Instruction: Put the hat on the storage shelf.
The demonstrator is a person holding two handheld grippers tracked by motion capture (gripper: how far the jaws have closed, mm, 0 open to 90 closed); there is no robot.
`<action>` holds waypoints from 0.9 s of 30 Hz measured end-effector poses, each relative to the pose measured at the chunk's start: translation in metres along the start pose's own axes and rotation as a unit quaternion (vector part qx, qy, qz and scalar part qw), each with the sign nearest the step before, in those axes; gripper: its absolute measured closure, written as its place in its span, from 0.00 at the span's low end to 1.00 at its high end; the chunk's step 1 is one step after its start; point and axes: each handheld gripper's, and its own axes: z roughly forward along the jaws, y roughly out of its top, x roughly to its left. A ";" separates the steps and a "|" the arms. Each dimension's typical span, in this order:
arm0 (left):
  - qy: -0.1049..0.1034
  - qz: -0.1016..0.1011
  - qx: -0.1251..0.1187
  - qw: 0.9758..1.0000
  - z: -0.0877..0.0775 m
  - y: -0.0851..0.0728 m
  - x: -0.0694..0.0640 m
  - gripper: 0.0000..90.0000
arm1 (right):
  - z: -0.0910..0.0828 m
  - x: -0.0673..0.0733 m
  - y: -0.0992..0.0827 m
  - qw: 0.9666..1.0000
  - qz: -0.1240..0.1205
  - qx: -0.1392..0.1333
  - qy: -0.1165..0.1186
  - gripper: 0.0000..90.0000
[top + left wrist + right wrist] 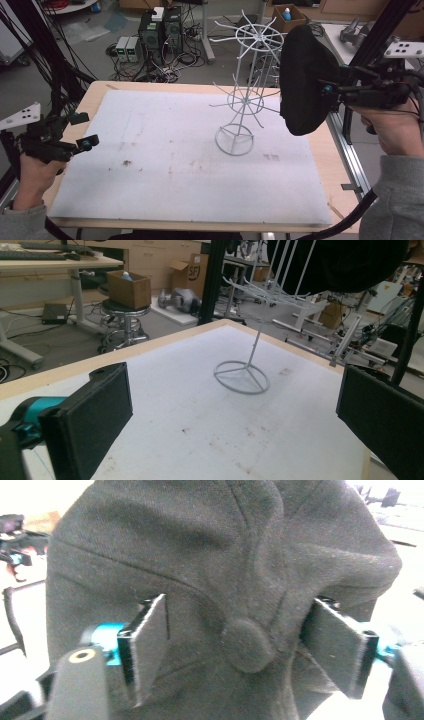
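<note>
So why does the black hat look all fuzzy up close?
In the right gripper view the black cap sits too near the lens, so it looks soft, and the background is washed out white. In the high view the cap and wire rack look sharper under even light.

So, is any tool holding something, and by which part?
Left tool empty, open. The crown of the black cap sits between the spread jaws of the right tool, around the top button; whether the pads press it cannot be told.
</note>
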 end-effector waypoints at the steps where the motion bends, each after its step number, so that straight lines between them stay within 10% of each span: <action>1: 0.000 -0.001 0.000 1.000 0.000 0.000 0.000 0.02 | 0.000 -0.001 0.000 1.000 0.004 -0.001 0.003 0.26; 27: -0.001 0.001 0.000 1.000 0.000 0.000 0.000 0.02 | -0.002 0.002 -0.003 1.000 0.015 -0.008 0.013 0.13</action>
